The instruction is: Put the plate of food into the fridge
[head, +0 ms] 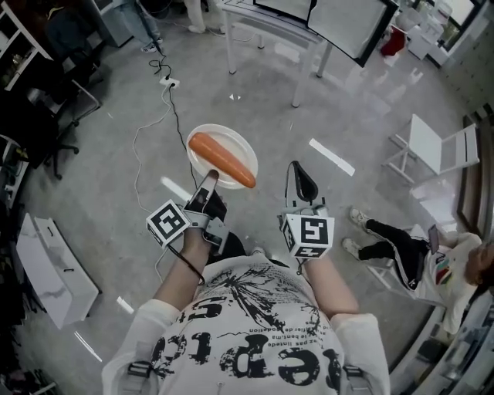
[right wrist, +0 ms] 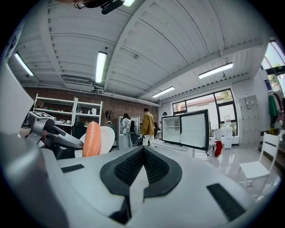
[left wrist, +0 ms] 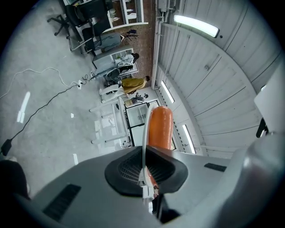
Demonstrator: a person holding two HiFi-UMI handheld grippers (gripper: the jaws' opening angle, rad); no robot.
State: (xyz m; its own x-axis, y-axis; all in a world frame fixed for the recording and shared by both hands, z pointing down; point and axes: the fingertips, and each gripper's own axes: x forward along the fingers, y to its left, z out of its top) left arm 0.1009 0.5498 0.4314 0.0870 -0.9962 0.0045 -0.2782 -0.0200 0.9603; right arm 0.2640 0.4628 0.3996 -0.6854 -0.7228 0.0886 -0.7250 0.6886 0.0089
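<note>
A white plate [head: 231, 140] carries a long orange sausage [head: 222, 159] and is held out over the grey floor. My left gripper [head: 208, 179] is shut on the plate's near rim. In the left gripper view the plate [left wrist: 144, 147] shows edge-on between the pads, with the sausage [left wrist: 159, 127] beyond. My right gripper [head: 299, 176] hangs to the right of the plate, shut and empty; its pads [right wrist: 156, 167] meet at the tip. From there the sausage [right wrist: 92, 139] and plate [right wrist: 106, 138] show at the left. A small fridge [right wrist: 185, 130] with its door open stands ahead on a table.
The fridge [head: 340, 23] sits on a white table [head: 262, 27] at the top. A white folding chair [head: 436, 146] and a seated person [head: 401, 247] are at the right. A cable with a power strip [head: 166, 81] crosses the floor. A white cabinet [head: 46, 262] lies at the left.
</note>
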